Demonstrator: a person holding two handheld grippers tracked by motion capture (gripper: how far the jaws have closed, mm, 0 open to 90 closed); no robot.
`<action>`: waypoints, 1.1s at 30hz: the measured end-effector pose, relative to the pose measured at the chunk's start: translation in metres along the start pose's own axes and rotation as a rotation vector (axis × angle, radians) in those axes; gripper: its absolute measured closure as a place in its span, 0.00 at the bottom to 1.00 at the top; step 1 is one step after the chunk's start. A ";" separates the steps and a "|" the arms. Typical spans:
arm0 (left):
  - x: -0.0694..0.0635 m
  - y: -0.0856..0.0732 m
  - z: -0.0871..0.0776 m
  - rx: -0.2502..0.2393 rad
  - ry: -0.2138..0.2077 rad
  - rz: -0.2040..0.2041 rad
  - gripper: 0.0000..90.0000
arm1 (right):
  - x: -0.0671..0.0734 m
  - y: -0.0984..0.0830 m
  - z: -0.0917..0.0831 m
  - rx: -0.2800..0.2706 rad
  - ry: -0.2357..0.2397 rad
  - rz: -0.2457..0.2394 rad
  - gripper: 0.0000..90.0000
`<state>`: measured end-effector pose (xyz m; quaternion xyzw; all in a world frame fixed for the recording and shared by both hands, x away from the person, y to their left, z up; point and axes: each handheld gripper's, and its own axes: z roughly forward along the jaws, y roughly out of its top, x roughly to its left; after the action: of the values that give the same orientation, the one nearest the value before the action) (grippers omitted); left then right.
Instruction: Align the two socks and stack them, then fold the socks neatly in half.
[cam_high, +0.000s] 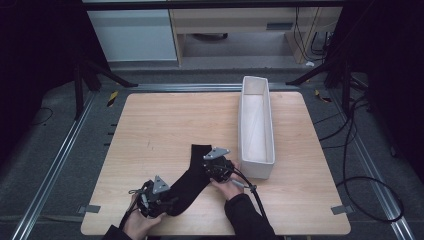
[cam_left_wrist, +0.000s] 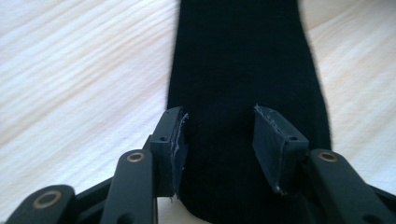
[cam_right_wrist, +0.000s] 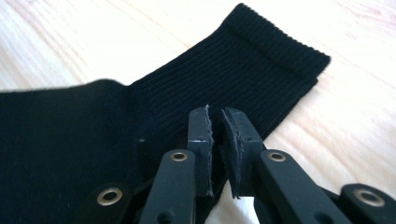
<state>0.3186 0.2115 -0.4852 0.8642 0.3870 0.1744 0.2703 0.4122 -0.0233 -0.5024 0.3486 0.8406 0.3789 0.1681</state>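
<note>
- The left hand-held gripper (cam_high: 167, 202) sits at the near edge of the worktop (cam_high: 150, 130), over the near end of the black sock (cam_high: 192, 180). In the left gripper view its pads stand apart (cam_left_wrist: 219, 140) with the sock's fabric lying flat between them; the left pad's (cam_left_wrist: 179, 144) edge lies at the sock's edge, and it grips nothing.
- The right hand-held gripper (cam_high: 212, 167) is a little farther in, at the sock's right edge near the ankle. In the right gripper view its jaws are nearly together (cam_right_wrist: 217, 135), a thin slit left between the pads; whether any fabric is pinched there cannot be told.
- The sock lies flat on the worktop, running at a slant from the left hand-held gripper up to its ribbed cuff (cam_right_wrist: 275, 44), which points away from the person.
- Just to the right of the cuff stands a long white box (cam_high: 256, 165), reaching toward the far edge of the worktop.
</note>
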 end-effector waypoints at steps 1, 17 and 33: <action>0.003 0.000 0.000 0.000 0.008 -0.002 0.59 | 0.001 -0.001 -0.003 0.007 0.001 0.006 0.90; 0.006 -0.009 -0.012 -0.019 -0.024 -0.023 0.56 | -0.027 0.025 0.011 -0.095 -0.075 0.104 0.63; 0.018 -0.014 -0.010 0.019 0.001 -0.039 0.55 | -0.037 0.024 0.029 -0.041 -0.074 0.133 0.48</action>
<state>0.3172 0.2363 -0.4843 0.8589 0.4057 0.1658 0.2650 0.4653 -0.0234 -0.5032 0.4139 0.8009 0.3931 0.1806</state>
